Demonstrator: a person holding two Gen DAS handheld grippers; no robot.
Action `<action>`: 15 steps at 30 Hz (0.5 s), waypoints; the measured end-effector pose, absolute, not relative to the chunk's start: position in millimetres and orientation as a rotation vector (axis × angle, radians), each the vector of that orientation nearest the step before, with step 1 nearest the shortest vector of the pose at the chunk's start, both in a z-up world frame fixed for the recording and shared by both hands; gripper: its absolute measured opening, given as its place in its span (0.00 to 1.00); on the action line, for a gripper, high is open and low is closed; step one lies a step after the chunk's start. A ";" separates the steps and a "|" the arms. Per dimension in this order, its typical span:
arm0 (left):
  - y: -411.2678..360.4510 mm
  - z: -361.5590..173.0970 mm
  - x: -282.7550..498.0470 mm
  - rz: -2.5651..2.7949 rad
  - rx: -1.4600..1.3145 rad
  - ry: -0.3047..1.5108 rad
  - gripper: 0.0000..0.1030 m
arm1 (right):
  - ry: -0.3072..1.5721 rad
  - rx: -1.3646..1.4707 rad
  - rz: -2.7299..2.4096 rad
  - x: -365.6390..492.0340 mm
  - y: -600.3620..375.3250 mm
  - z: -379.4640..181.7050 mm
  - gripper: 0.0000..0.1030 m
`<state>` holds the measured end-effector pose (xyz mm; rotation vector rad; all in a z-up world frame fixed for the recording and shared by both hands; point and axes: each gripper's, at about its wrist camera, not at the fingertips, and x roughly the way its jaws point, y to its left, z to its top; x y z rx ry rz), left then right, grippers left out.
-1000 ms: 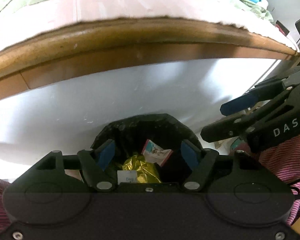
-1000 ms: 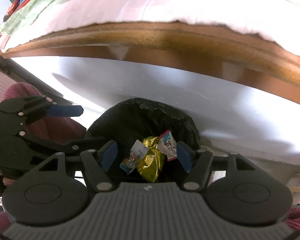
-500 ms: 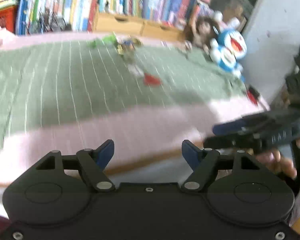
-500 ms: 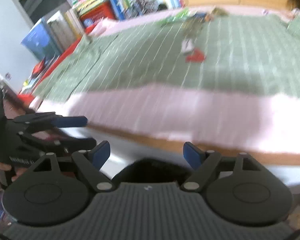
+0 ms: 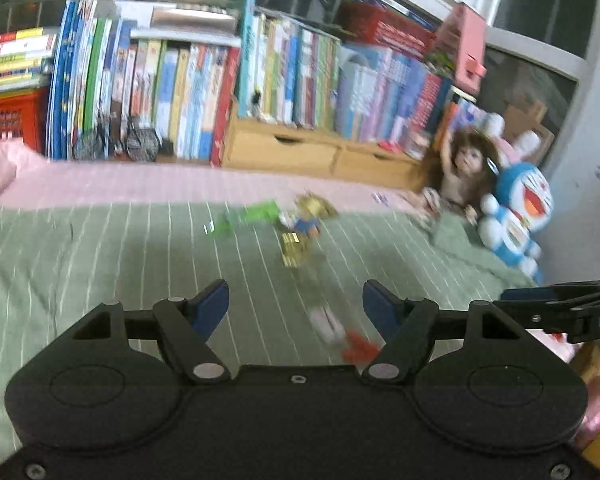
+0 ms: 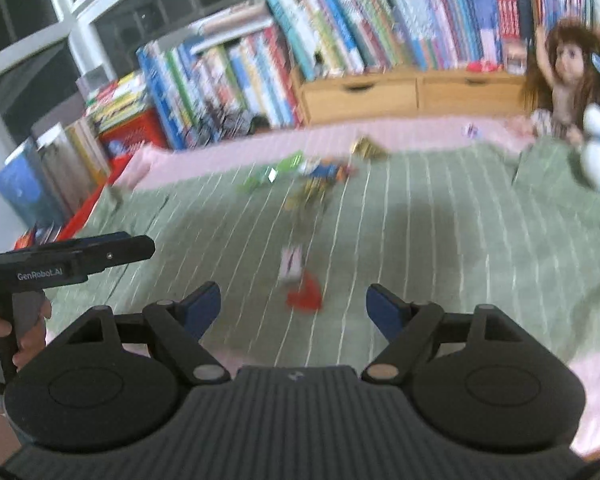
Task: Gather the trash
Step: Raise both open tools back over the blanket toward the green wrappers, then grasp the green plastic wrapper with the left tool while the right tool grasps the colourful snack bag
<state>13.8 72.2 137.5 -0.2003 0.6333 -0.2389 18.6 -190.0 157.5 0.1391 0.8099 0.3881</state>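
Books (image 5: 180, 80) fill the far wall behind a bed covered by a green striped blanket (image 5: 100, 248), with pink sheet showing beyond it. Over the near part of the blanket, the left gripper (image 5: 296, 304) has its blue-padded fingers spread wide apart with nothing between them. The right gripper (image 6: 293, 307) is likewise spread wide and empty; each one shows at the edge of the other's view, held side by side. Just ahead of both lie a red wrapper (image 6: 305, 298) and a small pink-and-white packet (image 6: 291, 265) touching or nearly touching it, both blurred. Farther up the blanket sits a loose cluster of trash: a gold foil piece (image 5: 294, 249), a blue-and-orange wrapper (image 5: 306, 226), a green wrapper (image 5: 252, 216), and another gold scrap (image 6: 366, 148) near the pink sheet. A tiny packet (image 6: 471, 131) lies on the sheet well to the right. At the right end of the bed, a long-haired doll (image 5: 462, 172) leans beside a blue-and-white plush toy (image 5: 516, 216), below wooden drawers (image 5: 320, 152).
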 end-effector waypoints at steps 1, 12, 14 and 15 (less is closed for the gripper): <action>72.2 140.1 26.5 -0.233 -0.198 0.627 0.70 | 0.801 0.141 0.373 30.4 -189.7 162.2 0.84; 71.5 86.4 185.7 -0.125 -0.272 0.611 0.67 | 0.720 0.302 0.255 146.3 -181.8 150.4 0.84; 69.5 67.6 204.8 -0.121 -0.306 0.631 0.67 | 0.716 0.353 0.247 159.6 -183.5 139.7 0.84; 67.1 58.6 215.8 -0.118 -0.307 0.643 0.67 | 0.716 0.384 0.251 166.3 -184.7 133.9 0.84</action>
